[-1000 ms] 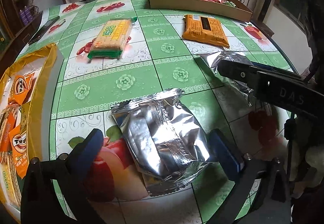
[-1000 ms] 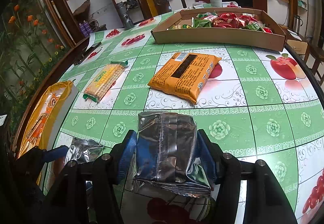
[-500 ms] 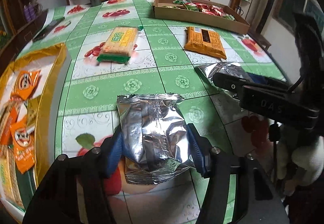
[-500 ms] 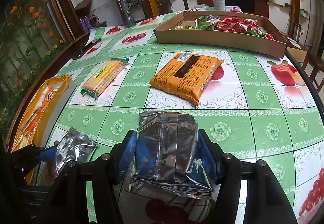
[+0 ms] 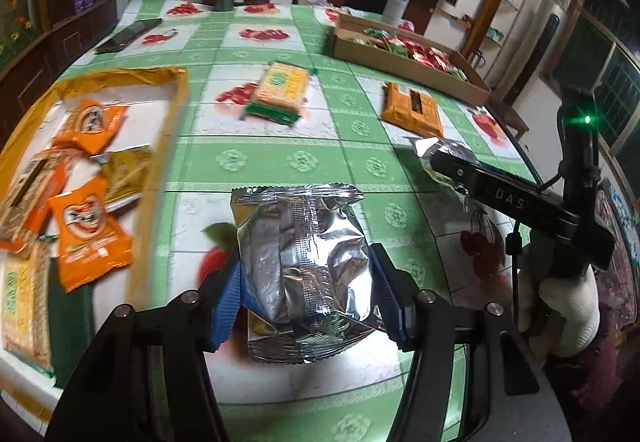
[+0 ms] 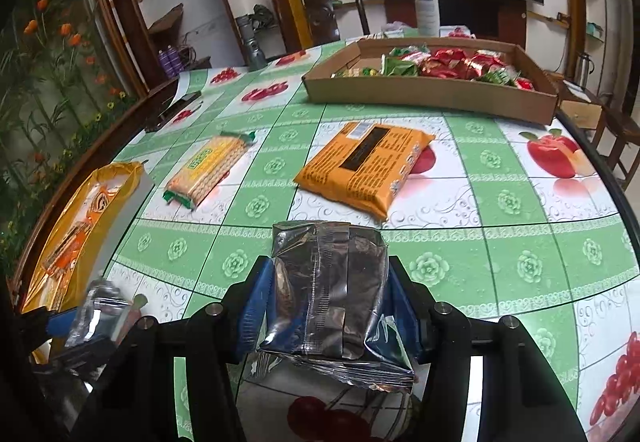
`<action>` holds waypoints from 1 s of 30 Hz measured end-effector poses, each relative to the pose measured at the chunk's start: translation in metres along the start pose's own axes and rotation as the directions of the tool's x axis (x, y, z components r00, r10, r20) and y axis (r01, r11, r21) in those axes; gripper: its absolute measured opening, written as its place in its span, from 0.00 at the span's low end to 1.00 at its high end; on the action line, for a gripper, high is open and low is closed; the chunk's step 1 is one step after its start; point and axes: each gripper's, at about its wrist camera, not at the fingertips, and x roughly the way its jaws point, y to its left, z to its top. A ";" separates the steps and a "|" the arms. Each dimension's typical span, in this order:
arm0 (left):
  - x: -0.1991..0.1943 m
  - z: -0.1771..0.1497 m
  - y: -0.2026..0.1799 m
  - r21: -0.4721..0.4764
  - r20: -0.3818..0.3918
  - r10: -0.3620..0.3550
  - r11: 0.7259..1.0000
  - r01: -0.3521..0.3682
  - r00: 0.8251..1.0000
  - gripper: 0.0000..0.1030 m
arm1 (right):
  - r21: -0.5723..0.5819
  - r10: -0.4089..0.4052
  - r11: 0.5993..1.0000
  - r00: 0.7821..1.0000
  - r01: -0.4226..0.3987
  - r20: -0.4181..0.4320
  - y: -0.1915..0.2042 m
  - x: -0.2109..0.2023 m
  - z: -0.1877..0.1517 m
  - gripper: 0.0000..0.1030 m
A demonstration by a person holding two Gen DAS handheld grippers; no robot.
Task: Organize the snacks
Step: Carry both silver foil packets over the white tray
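Observation:
My left gripper (image 5: 308,294) is shut on a silver foil snack pack (image 5: 304,262) and holds it above the table, right of the yellow tray (image 5: 160,146) of orange snack packets (image 5: 90,238). My right gripper (image 6: 328,310) is shut on a second silver foil pack (image 6: 332,294) near the table's front edge; that pack also shows in the left wrist view (image 5: 440,150). The left gripper's pack shows at the lower left of the right wrist view (image 6: 96,312).
A yellow-green cracker pack (image 6: 208,166) and an orange snack pack (image 6: 364,166) lie mid-table. A cardboard box (image 6: 432,94) with red and green snacks stands at the back, a spray bottle (image 6: 426,8) behind it. A phone (image 5: 128,36) lies far left.
My left gripper closed on the silver pack, lifted it and swung left toward the yellow tray. My right gripper kept its pack and barely moved.

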 end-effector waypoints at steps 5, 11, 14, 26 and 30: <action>-0.020 -0.005 0.023 -0.044 0.037 0.038 0.998 -0.037 0.999 0.56 | 0.028 -0.024 0.999 1.000 0.024 0.005 -0.005 -0.001 0.000 0.57; -0.039 -0.014 0.043 -0.065 0.074 0.062 0.996 -0.058 0.995 0.56 | 0.043 -0.050 0.998 0.999 0.050 0.002 -0.007 -0.002 0.000 0.57; -0.050 -0.017 0.054 -0.078 0.105 0.084 0.994 -0.076 0.991 0.56 | 0.009 -0.074 0.997 0.997 0.074 0.009 0.002 -0.008 -0.002 0.57; -0.069 -0.021 0.087 -0.144 0.154 0.108 0.986 -0.086 0.982 0.57 | -0.115 0.008 0.993 1.000 -0.007 0.003 0.072 -0.025 0.000 0.56; -0.071 -0.025 0.100 -0.175 0.152 0.118 0.980 -0.090 0.981 0.57 | -0.167 0.040 0.985 0.999 -0.041 -0.006 0.101 -0.026 -0.002 0.56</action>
